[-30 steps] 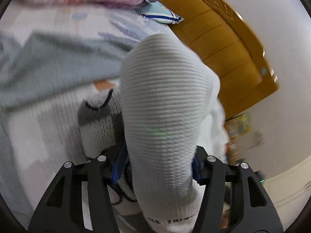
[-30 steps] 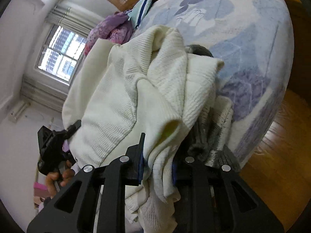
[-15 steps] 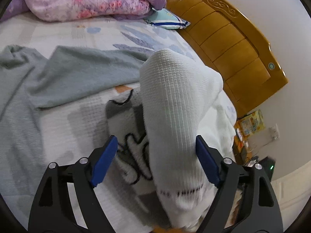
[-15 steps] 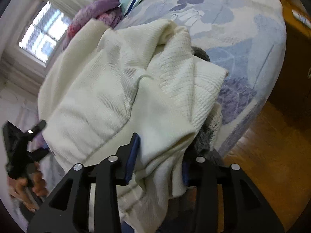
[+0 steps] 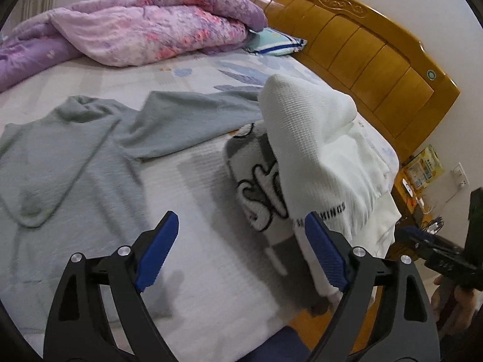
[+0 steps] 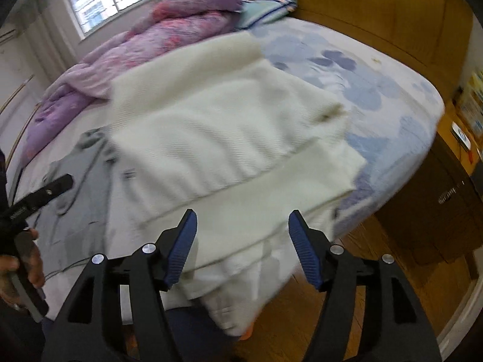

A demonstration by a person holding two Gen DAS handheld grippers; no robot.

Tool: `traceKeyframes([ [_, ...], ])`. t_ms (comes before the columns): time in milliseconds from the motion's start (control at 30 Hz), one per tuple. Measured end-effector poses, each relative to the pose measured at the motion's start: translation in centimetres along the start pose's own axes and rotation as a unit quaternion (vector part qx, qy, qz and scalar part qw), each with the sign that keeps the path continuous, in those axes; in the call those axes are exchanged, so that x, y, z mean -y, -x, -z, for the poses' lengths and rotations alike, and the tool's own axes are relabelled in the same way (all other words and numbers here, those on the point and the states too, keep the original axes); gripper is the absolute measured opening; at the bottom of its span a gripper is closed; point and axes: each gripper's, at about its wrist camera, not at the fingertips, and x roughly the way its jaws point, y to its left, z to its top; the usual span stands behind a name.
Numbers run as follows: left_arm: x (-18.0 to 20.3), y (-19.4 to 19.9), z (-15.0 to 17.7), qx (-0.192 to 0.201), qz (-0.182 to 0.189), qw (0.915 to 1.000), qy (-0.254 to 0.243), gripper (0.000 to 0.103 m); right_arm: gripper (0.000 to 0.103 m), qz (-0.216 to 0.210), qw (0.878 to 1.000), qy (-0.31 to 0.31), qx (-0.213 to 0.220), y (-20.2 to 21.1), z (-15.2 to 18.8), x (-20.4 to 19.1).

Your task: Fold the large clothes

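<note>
The white sweater (image 6: 229, 138) is lying folded at the corner of the bed (image 6: 389, 90), partly overhanging its edge, and both the left tool (image 5: 238, 253) and right tool (image 6: 241, 242) are standing open, their jaws having just been opening and gripping nothing. The knit is appearing thick, soft and limp, likely light but sagging, so hold is best taken at a folded edge or hem. Counted: one white sweater, one grey garment (image 5: 75, 157) spreading flat beside it, two tools
</note>
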Motion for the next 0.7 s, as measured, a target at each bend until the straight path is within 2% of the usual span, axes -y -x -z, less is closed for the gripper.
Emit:
traceKeyframes([
  [200, -1.1, 4.5, 2.2, 0.024, -0.049, 0.9985, -0.004, 0.09, 0.072, -0.032, 0.999, 0.036, 0.012, 1.7, 0.4, -5.5],
  [267, -1.7, 6.0, 2.8, 0.029, -0.064, 0.9975, 0.012, 0.091, 0.074, -0.041, 0.998, 0.049, 0.019, 2.4, 0.8, -7.3],
  [367, -2.4, 7.8, 3.6, 0.038, -0.07, 0.9966, 0.024, 0.091, 0.079, -0.051, 0.996, 0.061, 0.03, 3.7, 1.4, -9.7],
  [467, -2.6, 10.1, 4.4, 0.054, -0.095, 0.994, 0.014, 0.091, 0.085, -0.049, 0.994, 0.086, 0.041, 5.3, 2.1, -12.5],
  [533, -2.7, 11.5, 4.9, 0.062, -0.095, 0.9934, 0.013, 0.093, 0.088, -0.042, 0.992, 0.105, 0.049, 6.2, 2.6, -14.3],
  [700, -3.5, 15.2, 6.7, 0.084, -0.117, 0.9894, 0.016, 0.094, 0.09, -0.028, 0.988, 0.137, 0.068, 7.9, 3.8, -17.5],
])
